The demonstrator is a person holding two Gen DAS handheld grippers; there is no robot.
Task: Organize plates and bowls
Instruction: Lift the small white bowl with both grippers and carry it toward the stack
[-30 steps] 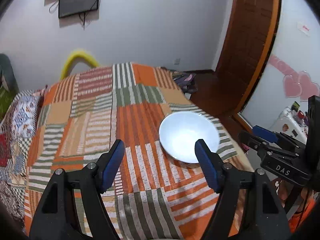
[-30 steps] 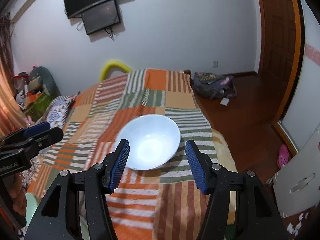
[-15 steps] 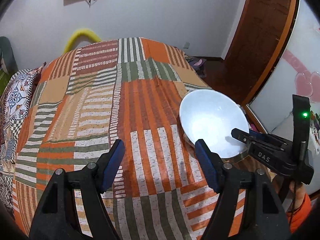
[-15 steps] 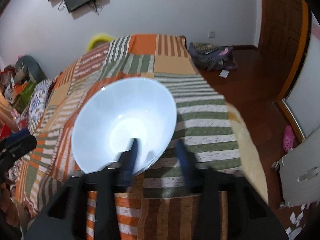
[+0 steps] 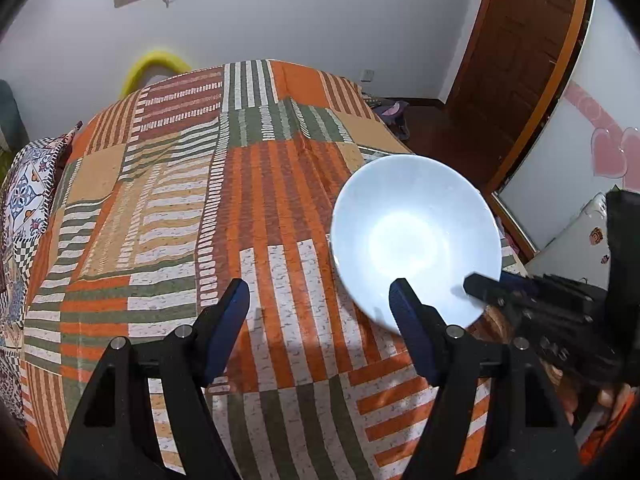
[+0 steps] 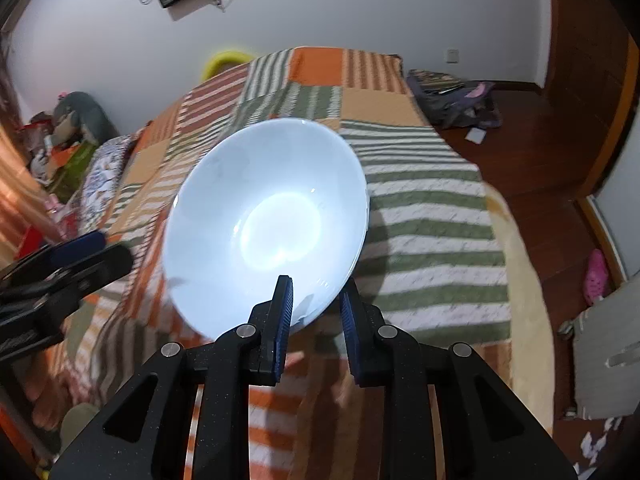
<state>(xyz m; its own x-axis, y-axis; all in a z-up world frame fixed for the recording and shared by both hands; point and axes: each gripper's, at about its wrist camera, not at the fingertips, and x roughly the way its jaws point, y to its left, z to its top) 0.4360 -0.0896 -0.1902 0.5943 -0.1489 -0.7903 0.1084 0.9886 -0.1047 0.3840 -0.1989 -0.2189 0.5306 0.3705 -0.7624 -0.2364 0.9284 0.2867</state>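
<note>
A white bowl (image 6: 264,220) is held up and tilted above the striped bedspread (image 6: 420,208). My right gripper (image 6: 316,304) is shut on the bowl's near rim, one finger inside and one outside. In the left wrist view the same bowl (image 5: 412,240) hangs at the right, with the right gripper (image 5: 492,292) clamped on its lower right rim. My left gripper (image 5: 320,304) is open and empty, above the bedspread (image 5: 200,208) just left of the bowl.
The bed fills most of both views. A bag (image 6: 452,100) lies on the wooden floor past the bed's right side. A wooden door (image 5: 516,52) stands at the right. A yellow ring (image 5: 156,64) leans at the far end.
My right gripper moved in, shut on the bowl's rim and lifted it off the bedspread, tilting it. My left gripper stayed open and came closer to the bed.
</note>
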